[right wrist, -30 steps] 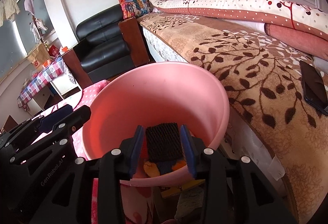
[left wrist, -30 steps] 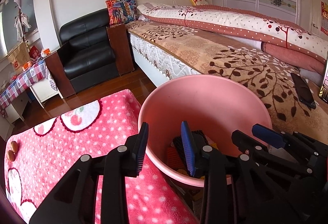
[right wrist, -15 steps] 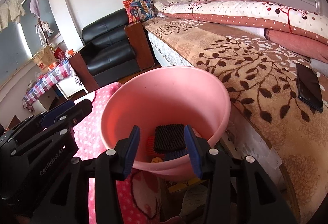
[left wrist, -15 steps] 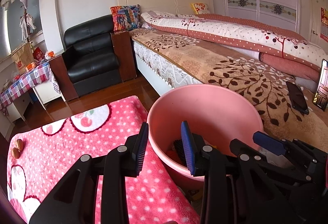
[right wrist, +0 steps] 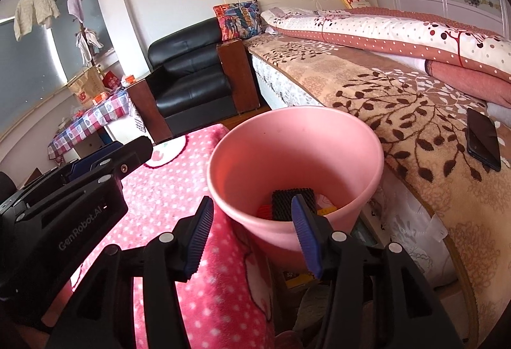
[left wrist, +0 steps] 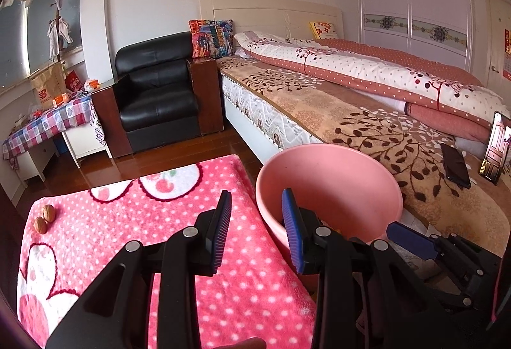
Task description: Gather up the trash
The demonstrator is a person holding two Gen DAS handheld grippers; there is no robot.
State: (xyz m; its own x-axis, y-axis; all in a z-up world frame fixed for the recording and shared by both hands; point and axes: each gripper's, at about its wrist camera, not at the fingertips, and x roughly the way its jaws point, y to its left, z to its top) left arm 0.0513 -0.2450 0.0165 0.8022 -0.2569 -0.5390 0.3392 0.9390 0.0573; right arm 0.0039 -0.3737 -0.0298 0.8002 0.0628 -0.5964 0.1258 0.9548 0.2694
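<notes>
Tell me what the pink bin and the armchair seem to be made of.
Pink bin: probably plastic, with a smooth, matte, evenly coloured wall and a thin moulded rim. Armchair: black leather or imitation leather, glossy with soft creases; which one cannot be told.

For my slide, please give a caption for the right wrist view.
Open right gripper above pink bin holding a black pad.

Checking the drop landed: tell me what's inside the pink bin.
In the pink bin lies a black ribbed pad, with red and yellow scraps beside it. The near wall hides the rest of the bottom.
</notes>
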